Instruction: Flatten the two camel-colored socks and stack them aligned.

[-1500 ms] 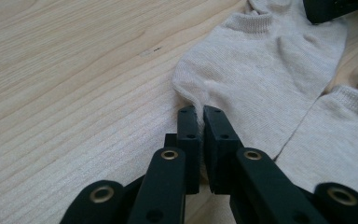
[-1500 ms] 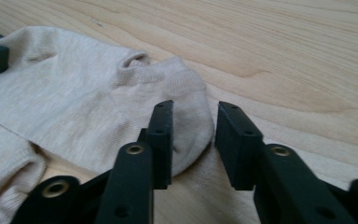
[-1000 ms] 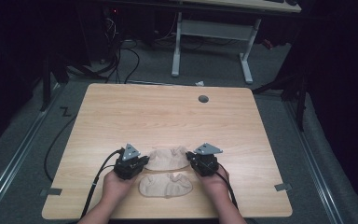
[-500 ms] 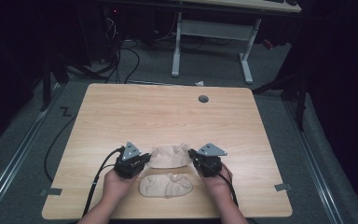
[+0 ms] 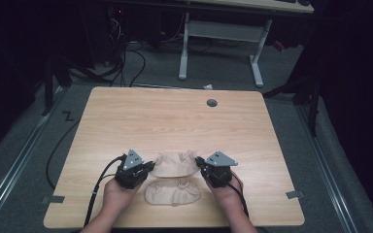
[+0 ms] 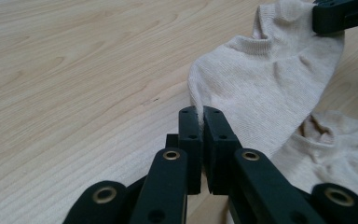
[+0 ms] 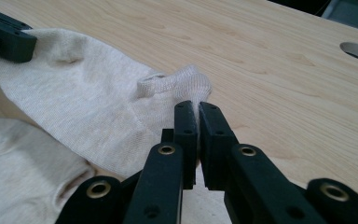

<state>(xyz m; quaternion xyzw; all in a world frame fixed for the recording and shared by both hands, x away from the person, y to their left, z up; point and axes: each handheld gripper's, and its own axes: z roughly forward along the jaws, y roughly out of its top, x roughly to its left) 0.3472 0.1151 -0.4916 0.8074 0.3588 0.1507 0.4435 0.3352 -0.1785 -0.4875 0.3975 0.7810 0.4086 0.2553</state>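
Here I've got the upper sock (image 5: 175, 164) stretched crosswise near the table's (image 5: 175, 116) front edge, left gripper (image 6: 201, 112) and right gripper (image 7: 195, 106) each clamped on an end; its toe hides behind the far jaw.

I see the table (image 5: 175, 121) as pale wood-grain laminate — smooth, with a soft sheen and fine darker streaks. The upper sock (image 5: 175, 164), pinched at both ends, is beige knitted cloth, matt, with a fine ribbed weave and a thicker rolled cuff; the lower sock (image 5: 172, 192), at 6 o'clock from it, looks like the same soft, slightly crumpled knit. My left gripper (image 6: 200, 114) has matt black plastic jaws with a faintly grainy surface and brass-coloured metal bushings at the pivots. My right gripper (image 7: 193, 109) matches — dull black plastic, brassy rivets. On each, from above, sits a grey plate of flat, matt metal. The floor (image 5: 39, 136) looks like rough grey carpet.
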